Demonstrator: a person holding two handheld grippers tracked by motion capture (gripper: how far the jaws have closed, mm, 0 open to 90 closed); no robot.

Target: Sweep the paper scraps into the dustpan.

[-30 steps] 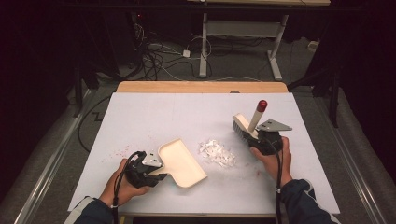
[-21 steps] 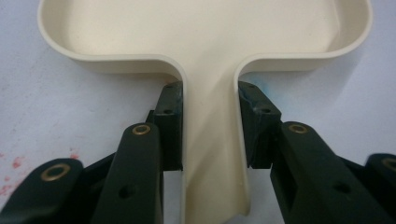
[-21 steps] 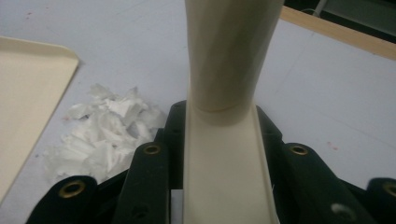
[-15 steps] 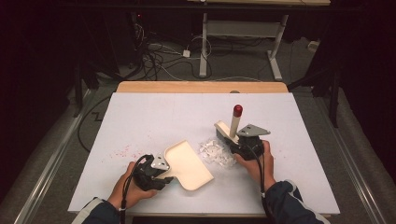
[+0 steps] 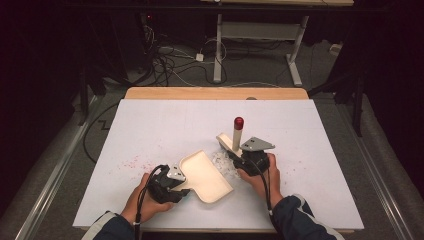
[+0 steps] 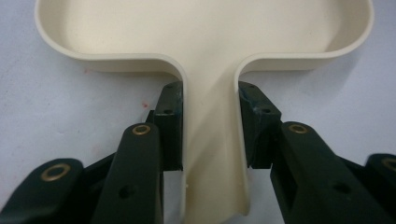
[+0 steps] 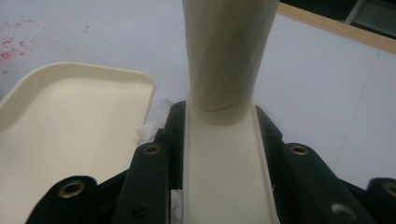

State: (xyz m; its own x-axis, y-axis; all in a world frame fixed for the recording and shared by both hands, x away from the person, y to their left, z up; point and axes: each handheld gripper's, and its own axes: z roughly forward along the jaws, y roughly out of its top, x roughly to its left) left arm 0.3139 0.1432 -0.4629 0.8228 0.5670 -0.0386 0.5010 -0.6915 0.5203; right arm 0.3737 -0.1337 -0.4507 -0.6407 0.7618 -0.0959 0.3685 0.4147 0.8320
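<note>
Scraps of white paper (image 5: pixel 221 163), probably, lie between dustpan (image 5: pixel 206 175) and brush (image 5: pixel 234 140) on white table (image 5: pixel 165 125); we see left gripper (image 6: pixel 210 112) clamping dustpan's handle, right gripper (image 7: pixel 219 140) clamping brush; cables (image 5: pixel 170 55) on floor behind.

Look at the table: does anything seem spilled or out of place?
Yes. White scraps lie loose on the table between the dustpan and the brush, and red specks are scattered left of the dustpan.

I see a big white table (image 5: pixel 165 125). Little red crumbs (image 5: pixel 131 162) lie on its left part. Past its far edge, black cables (image 5: pixel 165 57) and grey desk legs (image 5: pixel 218 47) sit on the floor.
</note>
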